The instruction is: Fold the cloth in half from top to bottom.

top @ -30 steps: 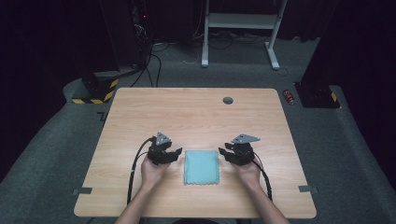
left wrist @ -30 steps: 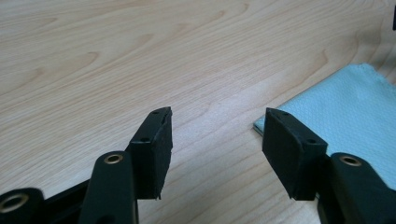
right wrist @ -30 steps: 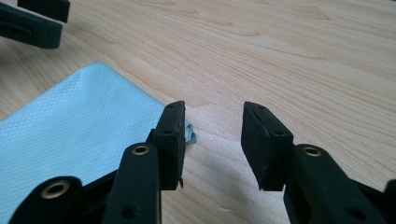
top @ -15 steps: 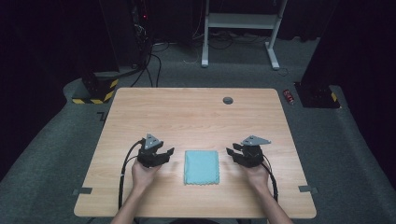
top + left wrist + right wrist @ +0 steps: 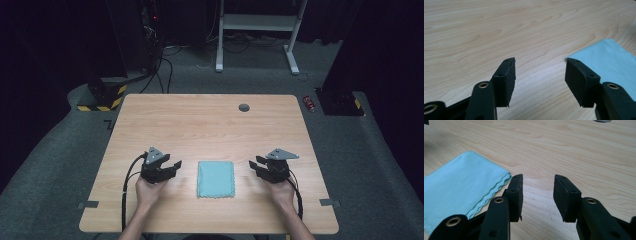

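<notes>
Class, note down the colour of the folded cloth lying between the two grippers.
Light turquoise, with a fine woven texture and wavy edges; the cloth shows best in the right gripper view.

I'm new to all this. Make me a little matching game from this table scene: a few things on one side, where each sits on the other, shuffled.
Things:
1. folded cloth
2. left claw
3. right claw
4. dark round spot

Places:
A. far part of the table, towards its right
B. left of the cloth, jaws open
C. near edge, middle, lying flat
D. right of the cloth, jaws open

Pairs: 1-C, 2-B, 3-D, 4-A
</notes>
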Available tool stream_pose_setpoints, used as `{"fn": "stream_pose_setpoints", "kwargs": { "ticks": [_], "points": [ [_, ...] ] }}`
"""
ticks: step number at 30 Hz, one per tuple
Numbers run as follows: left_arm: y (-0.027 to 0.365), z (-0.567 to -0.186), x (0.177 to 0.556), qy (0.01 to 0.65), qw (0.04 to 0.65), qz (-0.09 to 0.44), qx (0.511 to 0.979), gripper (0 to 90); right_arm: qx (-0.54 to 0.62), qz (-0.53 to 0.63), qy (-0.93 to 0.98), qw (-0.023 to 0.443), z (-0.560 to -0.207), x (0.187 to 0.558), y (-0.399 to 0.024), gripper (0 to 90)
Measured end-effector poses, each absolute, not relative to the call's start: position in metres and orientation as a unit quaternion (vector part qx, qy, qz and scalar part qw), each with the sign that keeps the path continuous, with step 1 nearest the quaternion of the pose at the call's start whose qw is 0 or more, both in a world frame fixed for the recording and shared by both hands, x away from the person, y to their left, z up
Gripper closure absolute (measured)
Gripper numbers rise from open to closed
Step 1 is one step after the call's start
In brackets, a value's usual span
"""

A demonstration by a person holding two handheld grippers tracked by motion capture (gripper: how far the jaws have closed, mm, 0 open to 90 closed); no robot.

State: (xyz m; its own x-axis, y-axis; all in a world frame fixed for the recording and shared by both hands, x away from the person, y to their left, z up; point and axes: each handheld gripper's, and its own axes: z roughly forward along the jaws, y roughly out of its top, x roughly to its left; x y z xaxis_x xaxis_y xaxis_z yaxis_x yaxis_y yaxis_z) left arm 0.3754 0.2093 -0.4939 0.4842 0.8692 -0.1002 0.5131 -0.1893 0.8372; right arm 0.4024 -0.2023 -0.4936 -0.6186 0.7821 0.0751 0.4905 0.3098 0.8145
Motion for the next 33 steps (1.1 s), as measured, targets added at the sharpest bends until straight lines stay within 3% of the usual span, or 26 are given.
{"fn": "stream_pose_setpoints", "kwargs": {
  "ticks": [33],
  "points": [
    [0.232, -0.522, 0.349, 0.494, 0.396, 0.210, 0.745, 39.2, 0.409, 0.377, 0.809, 0.191, -0.511, 0.376, -0.230, 56.8]
  ]
}}
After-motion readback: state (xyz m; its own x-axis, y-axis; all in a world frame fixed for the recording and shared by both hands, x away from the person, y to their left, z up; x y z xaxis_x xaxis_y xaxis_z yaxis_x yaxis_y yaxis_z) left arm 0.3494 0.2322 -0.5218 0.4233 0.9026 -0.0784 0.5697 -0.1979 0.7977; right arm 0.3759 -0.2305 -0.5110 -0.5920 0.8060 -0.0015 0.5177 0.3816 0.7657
